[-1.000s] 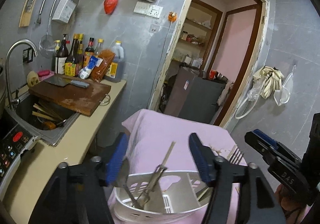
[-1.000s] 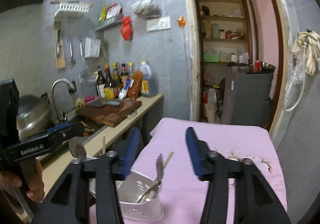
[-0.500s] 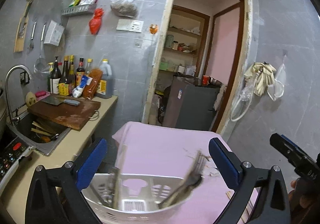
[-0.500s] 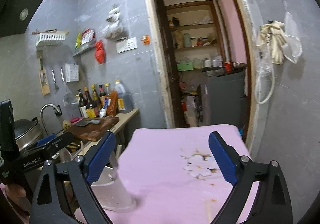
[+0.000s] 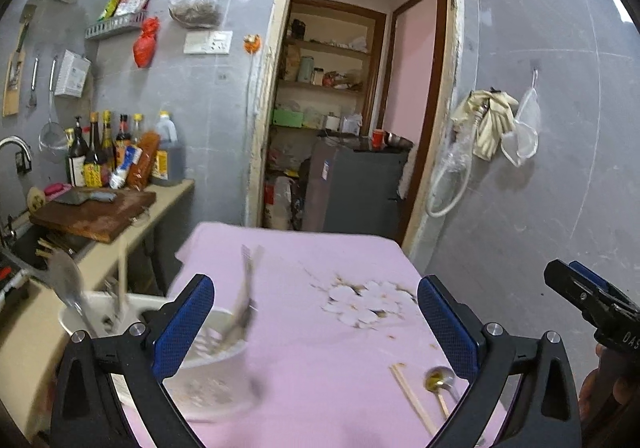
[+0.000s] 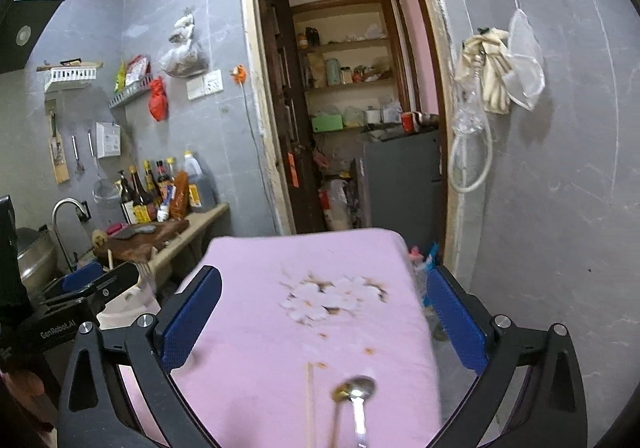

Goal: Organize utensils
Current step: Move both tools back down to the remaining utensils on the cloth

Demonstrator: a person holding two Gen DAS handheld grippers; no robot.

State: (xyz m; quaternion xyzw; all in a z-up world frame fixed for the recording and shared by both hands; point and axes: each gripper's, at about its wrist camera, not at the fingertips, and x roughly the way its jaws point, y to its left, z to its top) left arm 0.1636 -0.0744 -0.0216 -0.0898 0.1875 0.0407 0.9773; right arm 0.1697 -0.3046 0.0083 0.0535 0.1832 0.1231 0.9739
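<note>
— How are the two tools set at this moment?

— The left gripper [image 5: 316,322] is seen spread wide, its blue pads far apart, and nothing is held between them. The right gripper [image 6: 322,318] has just been opening and is spread equally wide; only the pink cloth [image 6: 280,328] is seen between its pads, and nothing is gripped.

— Where are the utensils to be found?

— A white holder [image 5: 200,368] is placed at the near left edge of the pink-covered table, partly hidden behind the left pad of the left gripper. A fork [image 5: 246,300] is seen standing tilted in it, and a spoon [image 5: 68,284] leans out at its left side; both are blurred. In the right wrist view, only a bit of the holder is seen, behind the left gripper's body.

— And what is left on the cloth?

— A metal spoon [image 6: 354,394] is laid on the near part of the cloth, its bowl pointed to the far side. Just beside it, to the left, a wooden chopstick [image 6: 310,404] is laid. Both are kept apart from the holder, to its right, and neither is touched by a pad.

— Is anything else to be noted?

— A flower print [image 6: 332,298] is seen on the middle of the cloth.
</note>
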